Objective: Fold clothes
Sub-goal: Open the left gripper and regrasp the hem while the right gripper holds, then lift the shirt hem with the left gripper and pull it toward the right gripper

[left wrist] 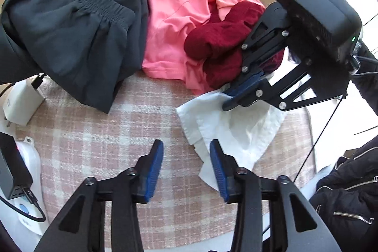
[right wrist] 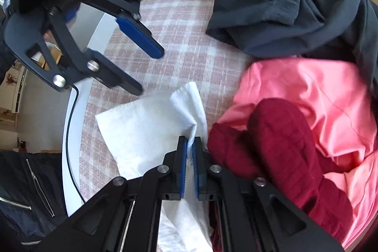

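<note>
Dark trousers (left wrist: 70, 23), a pink shirt (left wrist: 170, 39) and a red knit (left wrist: 212, 44) are heaped along the far edge of the plaid tabletop (left wrist: 106, 134). The white cloth (right wrist: 141, 124) sits near the front edge, pinched at a bunched corner by the right gripper (right wrist: 190, 152). The left gripper (left wrist: 186, 157) is spread wide, holding nothing. That bunched pinch could drag it crooked or snag the knit beside it. The tabletop's middle is bare.

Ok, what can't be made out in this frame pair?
- White cloth: its near end runs off the right wrist view's bottom edge, behind the shut right claw.
- Pink garment: partly buried under the dark garment and red knit item; type unclear.
- Left claw: open, cloth contact unclear.
</note>
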Action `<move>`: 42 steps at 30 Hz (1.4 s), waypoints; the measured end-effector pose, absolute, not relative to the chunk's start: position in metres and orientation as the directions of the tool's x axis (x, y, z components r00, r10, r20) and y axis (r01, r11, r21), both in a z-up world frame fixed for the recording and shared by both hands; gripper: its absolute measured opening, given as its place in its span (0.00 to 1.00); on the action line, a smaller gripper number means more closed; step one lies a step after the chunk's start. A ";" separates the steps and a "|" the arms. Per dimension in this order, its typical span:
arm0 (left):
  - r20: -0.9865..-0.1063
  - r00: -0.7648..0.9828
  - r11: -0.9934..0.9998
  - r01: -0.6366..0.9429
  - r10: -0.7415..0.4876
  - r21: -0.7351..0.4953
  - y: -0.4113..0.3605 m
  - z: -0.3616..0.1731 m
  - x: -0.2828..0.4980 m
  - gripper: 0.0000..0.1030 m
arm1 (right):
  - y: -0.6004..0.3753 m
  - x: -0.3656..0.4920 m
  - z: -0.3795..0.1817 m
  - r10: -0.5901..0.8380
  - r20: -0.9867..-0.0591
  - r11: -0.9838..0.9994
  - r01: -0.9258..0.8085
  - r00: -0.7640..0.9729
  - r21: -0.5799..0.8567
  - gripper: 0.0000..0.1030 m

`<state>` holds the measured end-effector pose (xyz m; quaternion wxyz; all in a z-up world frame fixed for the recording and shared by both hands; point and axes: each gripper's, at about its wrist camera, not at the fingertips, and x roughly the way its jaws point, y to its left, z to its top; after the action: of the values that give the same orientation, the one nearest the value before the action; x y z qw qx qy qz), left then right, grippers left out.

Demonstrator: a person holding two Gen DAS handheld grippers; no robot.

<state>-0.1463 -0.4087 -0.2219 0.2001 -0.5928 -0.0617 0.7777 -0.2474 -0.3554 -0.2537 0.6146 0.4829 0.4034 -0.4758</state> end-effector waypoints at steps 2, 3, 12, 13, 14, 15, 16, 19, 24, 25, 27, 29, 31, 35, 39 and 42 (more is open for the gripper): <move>-0.903 -0.204 -0.911 -0.254 0.379 -0.325 -0.398 -0.228 -0.156 0.44 | -0.354 -0.245 -0.252 -0.196 -0.954 0.092 0.973 0.226 0.212 0.05; -0.906 -0.198 -0.910 -0.265 0.375 -0.319 -0.390 -0.232 -0.163 0.44 | -0.355 -0.245 -0.251 -0.201 -0.953 0.085 0.973 0.227 0.213 0.06; -0.939 -0.172 -0.903 -0.370 0.299 -0.220 -0.345 -0.245 -0.210 0.44 | -0.324 -0.265 -0.207 -0.307 -0.924 -0.023 0.969 0.226 0.245 0.35; -0.935 -0.181 -0.901 -0.373 0.306 -0.222 -0.345 -0.241 -0.213 0.44 | -0.321 -0.266 -0.202 -0.320 -0.922 -0.026 0.971 0.218 0.239 0.39; -0.934 -0.183 -0.896 -0.386 0.308 -0.220 -0.342 -0.237 -0.215 0.44 | -0.317 -0.268 -0.197 -0.333 -0.919 -0.029 0.972 0.210 0.233 0.42; -0.933 -0.184 -0.890 -0.400 0.310 -0.217 -0.339 -0.233 -0.217 0.44 | -0.314 -0.269 -0.192 -0.345 -0.916 -0.031 0.973 0.203 0.227 0.42; -0.938 -0.179 -0.882 -0.428 0.298 -0.198 -0.332 -0.231 -0.217 0.44 | -0.312 -0.267 -0.190 -0.345 -0.917 -0.028 0.975 0.199 0.222 0.42; -0.960 -0.125 -0.834 -0.531 0.250 -0.148 -0.309 -0.235 -0.212 0.44 | -0.302 -0.267 -0.189 -0.349 -0.912 -0.030 0.970 0.217 0.243 0.42; -0.989 -0.057 -0.743 -0.667 0.135 -0.063 -0.276 -0.250 -0.215 0.44 | -0.267 -0.282 -0.197 -0.352 -0.903 -0.136 0.941 0.247 0.311 0.42; -0.991 -0.042 -0.732 -0.678 0.127 -0.065 -0.272 -0.254 -0.219 0.44 | -0.258 -0.285 -0.199 -0.360 -0.897 -0.157 0.932 0.255 0.328 0.42; -0.995 -0.004 -0.718 -0.693 0.097 -0.067 -0.268 -0.266 -0.225 0.45 | -0.239 -0.290 -0.202 -0.376 -0.886 -0.197 0.911 0.271 0.362 0.42; -0.996 0.042 -0.720 -0.689 0.075 -0.083 -0.264 -0.279 -0.226 0.44 | -0.218 -0.296 -0.199 -0.390 -0.884 -0.243 0.898 0.256 0.367 0.42; -0.995 0.059 -0.720 -0.687 0.076 -0.096 -0.257 -0.285 -0.219 0.40 | -0.197 -0.302 -0.196 -0.404 -0.882 -0.287 0.883 0.240 0.372 0.42; -0.997 0.021 -0.775 -0.629 0.072 -0.069 -0.248 -0.279 -0.208 0.06 | -0.138 -0.326 -0.178 -0.467 -0.872 -0.418 0.831 0.148 0.366 0.42; -0.992 -0.070 -0.830 -0.555 0.103 -0.047 -0.248 -0.240 -0.194 0.05 | -0.035 -0.365 -0.179 -0.503 -0.864 -0.680 0.619 -0.003 0.394 0.40; -0.980 -0.152 -0.873 -0.487 0.127 -0.037 -0.246 -0.198 -0.188 0.05 | 0.036 -0.380 -0.198 -0.461 -0.886 -0.814 0.424 -0.054 0.397 0.02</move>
<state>-0.1877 -0.2459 -0.1980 0.2060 -0.6176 0.1458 0.7449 -0.3802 0.0355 -0.1980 0.3049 0.6165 -0.0146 -0.7258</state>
